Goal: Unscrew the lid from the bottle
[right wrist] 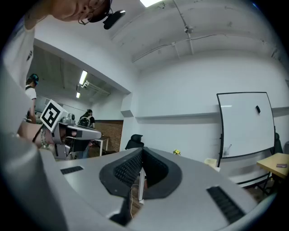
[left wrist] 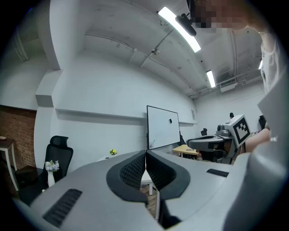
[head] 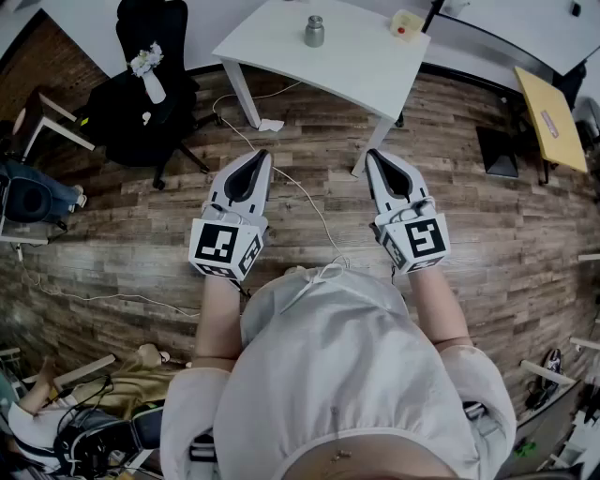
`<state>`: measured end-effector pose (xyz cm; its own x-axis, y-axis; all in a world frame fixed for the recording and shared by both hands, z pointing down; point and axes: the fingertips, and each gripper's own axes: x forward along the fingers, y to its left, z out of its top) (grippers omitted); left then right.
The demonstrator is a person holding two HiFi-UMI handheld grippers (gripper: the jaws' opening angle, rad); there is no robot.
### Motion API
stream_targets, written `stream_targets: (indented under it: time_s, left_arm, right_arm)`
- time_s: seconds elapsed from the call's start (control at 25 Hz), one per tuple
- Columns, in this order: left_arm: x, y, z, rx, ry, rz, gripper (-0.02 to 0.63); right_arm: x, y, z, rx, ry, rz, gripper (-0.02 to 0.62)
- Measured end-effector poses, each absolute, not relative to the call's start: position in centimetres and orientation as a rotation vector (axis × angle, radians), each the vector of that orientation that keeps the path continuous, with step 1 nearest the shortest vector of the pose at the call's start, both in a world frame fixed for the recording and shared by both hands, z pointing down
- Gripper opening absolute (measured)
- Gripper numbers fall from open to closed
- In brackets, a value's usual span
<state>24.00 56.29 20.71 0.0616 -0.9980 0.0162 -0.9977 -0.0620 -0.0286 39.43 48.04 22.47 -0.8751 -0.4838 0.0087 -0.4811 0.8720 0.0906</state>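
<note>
Head view: bottle [head: 314, 31] upright on white table [head: 347, 70].

An office: whiteboard [left wrist: 162, 127], black swivel chair [head: 152, 23], white table [head: 349, 58], ceiling strip lights [left wrist: 180, 29].

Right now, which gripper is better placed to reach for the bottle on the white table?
Neither clearly: the left gripper and the right gripper are both shut, empty, and look about equally far from the bottle, which stands ahead between them.
</note>
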Motion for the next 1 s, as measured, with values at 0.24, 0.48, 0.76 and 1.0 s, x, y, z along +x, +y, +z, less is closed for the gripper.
stream_targets:
  time_s: [0.24, 0.48, 0.76, 1.0]
  left_arm:
    - [22.6, 56.1, 20.8, -2.290, 2.136, -0.049, 0.020]
    - [20.7, 56.0, 21.6, -2.320, 2.129, -0.029, 0.020]
    - [16.4, 57.5, 22.3, -2.299, 2.120, 0.093, 0.362]
    - [10.8, 58.2, 24.2, -2.274, 2.181, 0.027, 0.374]
  right_arm:
    - [38.3, 47.8, 22.5, 0.801, -2.998, -0.119, 0.002]
    - [36.5, 48.1, 23.2, 0.815, -2.978, -0.104, 0.002]
    - [32.7, 48.7, 24.9, 0.919, -2.973, -0.031, 0.228]
    - [28.9, 47.8, 25.4, 0.955, -2.950, -0.048, 0.456]
